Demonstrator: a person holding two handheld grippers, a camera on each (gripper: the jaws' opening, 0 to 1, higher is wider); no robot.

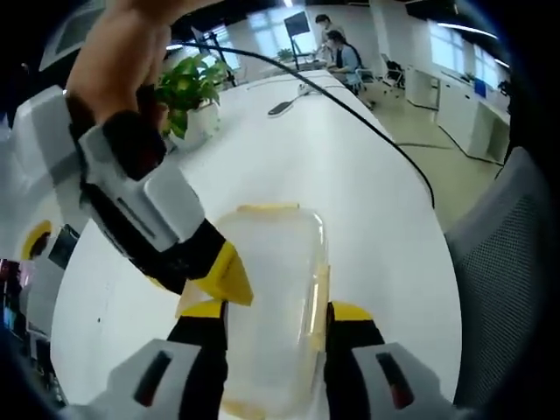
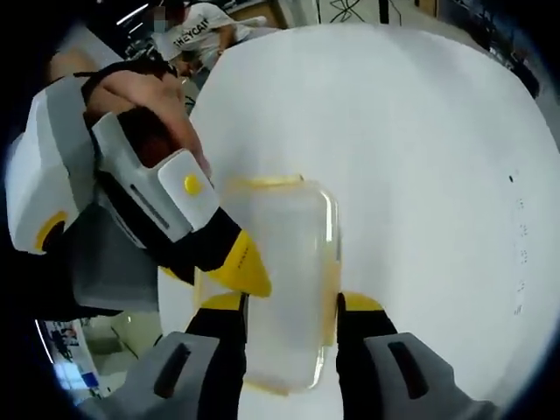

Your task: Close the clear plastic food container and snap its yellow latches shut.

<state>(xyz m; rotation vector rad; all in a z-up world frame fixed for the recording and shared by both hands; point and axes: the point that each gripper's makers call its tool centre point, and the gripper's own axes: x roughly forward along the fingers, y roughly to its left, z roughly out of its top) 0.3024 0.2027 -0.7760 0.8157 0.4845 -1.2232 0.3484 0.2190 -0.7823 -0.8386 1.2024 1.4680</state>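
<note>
Thing: clear rectangular plastic food container (image 1: pixel 273 262) with rounded corners, lying flat on the white smooth round-edged table (image 1: pixel 367 175), near its edge.
Weight: judged light and seemingly empty; likely to skid on the slick tabletop if pushed from one side alone.
Stiffness: thin walls and lid, probably springy; best pressed at the rim, not mid-lid.
Surface: glossy and slippery; poor purchase on the flat faces.
Latches: yellow plastic latch (image 1: pixel 267 208) at the far short end, another yellow strip (image 1: pixel 319 293) along the right long side; seated or not, cannot tell.
Lid: apparently lying over the box; fully down or not, unclear.
Where to hold: at the latches, steadying the opposite side while each one is pressed down.
Left gripper (image 1: pixel 278 311): yellow-tipped black jaws spread wide, standing either side of the container; touching its walls or not, cannot tell.
Right gripper (image 2: pixel 289 302): likewise spread wide, straddling the container; contact unclear.
Crossing: in each view the other gripper's yellow tip leans in at the container's left edge.
</note>
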